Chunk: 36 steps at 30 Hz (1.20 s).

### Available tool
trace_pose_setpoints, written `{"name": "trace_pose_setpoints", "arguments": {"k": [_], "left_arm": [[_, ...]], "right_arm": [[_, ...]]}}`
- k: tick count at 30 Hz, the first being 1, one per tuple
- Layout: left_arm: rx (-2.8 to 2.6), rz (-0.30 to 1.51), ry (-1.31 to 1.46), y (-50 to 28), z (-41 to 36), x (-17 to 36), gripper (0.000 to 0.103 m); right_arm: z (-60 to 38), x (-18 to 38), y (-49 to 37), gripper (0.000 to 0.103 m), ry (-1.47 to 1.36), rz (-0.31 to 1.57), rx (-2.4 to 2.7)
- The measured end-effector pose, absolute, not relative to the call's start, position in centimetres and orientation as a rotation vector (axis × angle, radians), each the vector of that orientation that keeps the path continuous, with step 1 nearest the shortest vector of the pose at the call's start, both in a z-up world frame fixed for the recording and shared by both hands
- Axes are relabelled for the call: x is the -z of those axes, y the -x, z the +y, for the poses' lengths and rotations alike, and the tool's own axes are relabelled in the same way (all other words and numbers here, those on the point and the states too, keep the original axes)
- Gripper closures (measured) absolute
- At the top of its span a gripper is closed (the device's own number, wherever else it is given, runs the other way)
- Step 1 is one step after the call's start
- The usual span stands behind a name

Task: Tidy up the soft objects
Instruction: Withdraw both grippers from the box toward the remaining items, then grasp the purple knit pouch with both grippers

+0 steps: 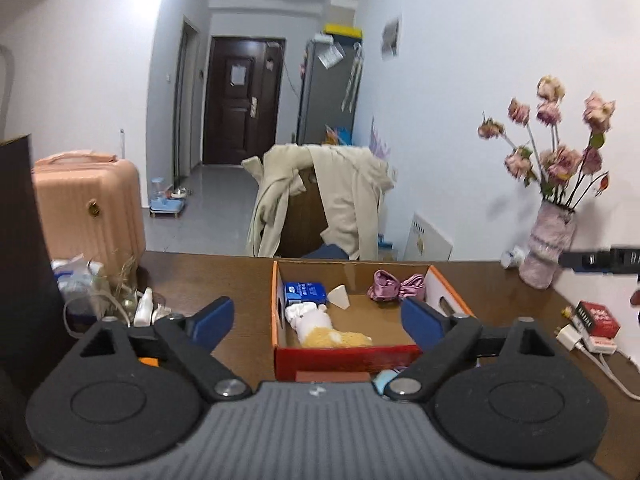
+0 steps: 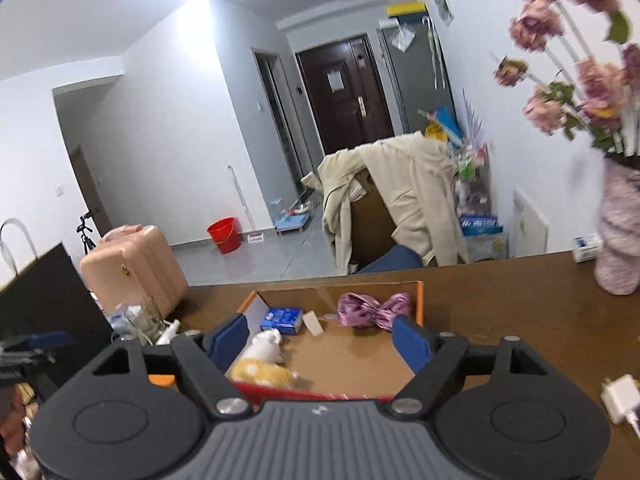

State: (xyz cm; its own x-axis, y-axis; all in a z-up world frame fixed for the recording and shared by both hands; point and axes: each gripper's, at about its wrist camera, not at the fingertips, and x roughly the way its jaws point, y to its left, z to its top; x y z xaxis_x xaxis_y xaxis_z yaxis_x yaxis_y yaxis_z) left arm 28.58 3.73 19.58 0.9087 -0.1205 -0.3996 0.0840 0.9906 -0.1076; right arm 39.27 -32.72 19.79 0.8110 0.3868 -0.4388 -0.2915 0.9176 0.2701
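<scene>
Left claw (image 1: 318, 318) and right claw (image 2: 320, 340) apart, empty, cardboard box (image 1: 348, 354) holding plush toy (image 1: 320, 326), purple bow (image 1: 396, 286), blue packet (image 1: 304, 292)

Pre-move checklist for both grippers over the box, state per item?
1. Left gripper open, nothing between its fingers: ok.
2. Right gripper open, nothing held: ok.
3. Plush toy lies inside the cardboard box: ok.
4. Purple bow inside the box, at its far side: ok.
5. Blue packet and white wedge in the box, far left corner: ok.
6. More soft items left on the table: cannot tell; the near edge is hidden by the grippers.
</scene>
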Motion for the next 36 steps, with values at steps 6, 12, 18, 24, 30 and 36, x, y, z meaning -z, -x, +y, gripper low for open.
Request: {"name": "trace_pose_setpoints", "arguments": {"k": [6, 12, 18, 24, 30, 36], "left_arm": [[0.065, 0.357, 0.104, -22.4, 2.3, -15.5, 0.000], [0.060, 0.340, 0.027, -16.6, -0.1, -9.7, 0.000], [0.084, 0.427, -0.010, -15.4, -1.7, -6.6, 0.000], [0.153, 0.462, 0.061, -18.5, -3.1, -6.2, 0.000], [0.238, 0.500, 0.113, -24.0, -5.8, -5.8, 0.000], [0.260, 0.570, 0.135, -33.4, -7.9, -4.7, 0.016]], "right_arm": [[-33.5, -16.7, -32.0, 0.016, -0.131, 0.465, -0.376], [-33.6, -12.0, -25.8, 0.015, -0.083, 0.411, -0.423], [-33.7, -6.8, -20.4, 0.011, -0.041, 0.346, -0.346], [-34.3, -4.9, -20.7, 0.011, -0.054, 0.464, -0.395], [-35.6, -6.5, -24.7, 0.011, -0.143, 0.458, -0.406], [-34.6, -5.0, -34.0, 0.012, -0.208, 0.491, -0.374]]}}
